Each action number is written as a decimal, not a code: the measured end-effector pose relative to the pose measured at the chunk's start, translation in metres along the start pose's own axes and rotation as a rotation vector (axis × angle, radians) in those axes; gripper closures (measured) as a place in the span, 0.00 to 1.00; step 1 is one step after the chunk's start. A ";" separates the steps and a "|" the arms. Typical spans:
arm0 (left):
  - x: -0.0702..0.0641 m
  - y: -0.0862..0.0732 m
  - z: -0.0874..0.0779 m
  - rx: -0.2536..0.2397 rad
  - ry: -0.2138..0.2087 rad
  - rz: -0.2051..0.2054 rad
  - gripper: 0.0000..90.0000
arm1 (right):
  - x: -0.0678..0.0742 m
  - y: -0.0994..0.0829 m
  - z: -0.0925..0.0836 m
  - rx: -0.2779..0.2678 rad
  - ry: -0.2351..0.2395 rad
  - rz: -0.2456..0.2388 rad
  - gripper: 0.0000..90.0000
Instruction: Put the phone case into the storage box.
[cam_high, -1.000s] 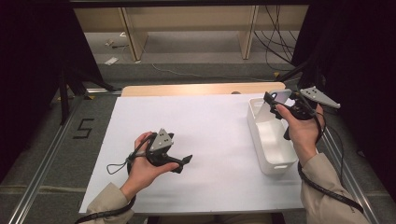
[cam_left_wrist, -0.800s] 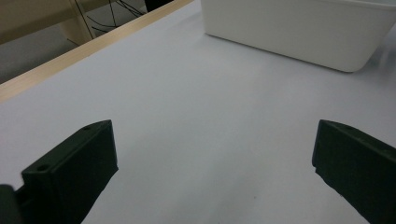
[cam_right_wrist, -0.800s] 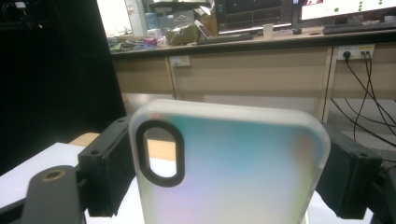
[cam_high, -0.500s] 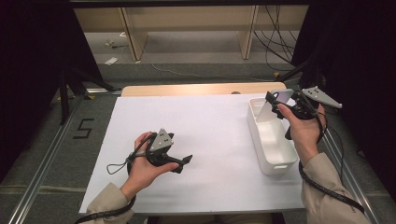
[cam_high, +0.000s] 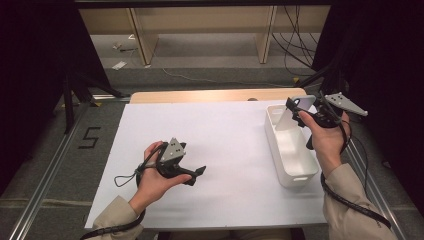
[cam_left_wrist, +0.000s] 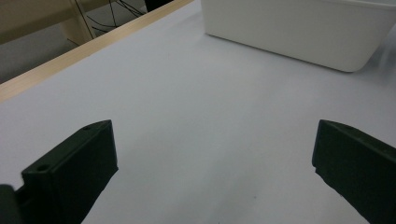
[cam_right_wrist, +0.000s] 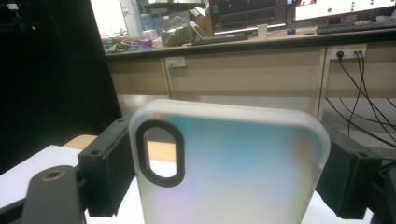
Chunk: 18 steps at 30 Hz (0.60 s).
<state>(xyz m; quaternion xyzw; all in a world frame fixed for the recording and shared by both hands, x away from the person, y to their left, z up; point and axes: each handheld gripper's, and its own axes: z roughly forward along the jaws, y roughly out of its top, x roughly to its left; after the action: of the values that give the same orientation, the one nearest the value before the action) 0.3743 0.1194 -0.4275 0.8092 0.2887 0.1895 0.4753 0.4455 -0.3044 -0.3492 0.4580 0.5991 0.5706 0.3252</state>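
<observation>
While my right gripper (cam_high: 296, 106) clamps a phone case (cam_right_wrist: 229, 163) by its two long side edges, the case stands upright between the jaws, just above the far end of the white bin (cam_high: 290, 150) that sits below and in front of that gripper. It looks like a frosted, translucent shell with a dark-rimmed camera cutout near its top corner. I judge it very light and somewhat flexible: thin plastic or rubbery walls that could bow or pop out if squeezed hard across the open middle. The smooth back may be slippery, so the raised side rims, where the jaws now press, seem the safest place to hold; gripping nearer the middle of its length should keep it from pivoting.

My left gripper (cam_high: 197, 172) rests low over the white worktop (cam_high: 225, 140), jaws spread wide with nothing between them. The bin's near wall (cam_left_wrist: 299, 32) lies well ahead of it, apart from its tips.

Compared with the earlier frame, I see almost no change: both hands sit where they were, the case is held at the same tilt over the bin, and the left gripper remains released.
</observation>
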 end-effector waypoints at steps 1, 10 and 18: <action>0.000 0.000 0.000 -0.001 0.000 0.000 0.00 | 0.000 0.000 0.000 0.000 0.000 0.000 0.20; 0.000 0.000 0.000 -0.001 0.000 0.001 0.00 | -0.003 0.000 -0.001 -0.002 -0.009 0.001 0.20; 0.000 0.000 0.000 -0.001 -0.001 0.001 0.00 | -0.005 0.000 -0.001 0.000 -0.017 0.003 0.20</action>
<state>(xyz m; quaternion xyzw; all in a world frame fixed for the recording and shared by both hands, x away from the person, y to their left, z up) 0.3744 0.1197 -0.4273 0.8092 0.2878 0.1894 0.4759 0.4467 -0.3095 -0.3496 0.4637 0.5958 0.5671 0.3293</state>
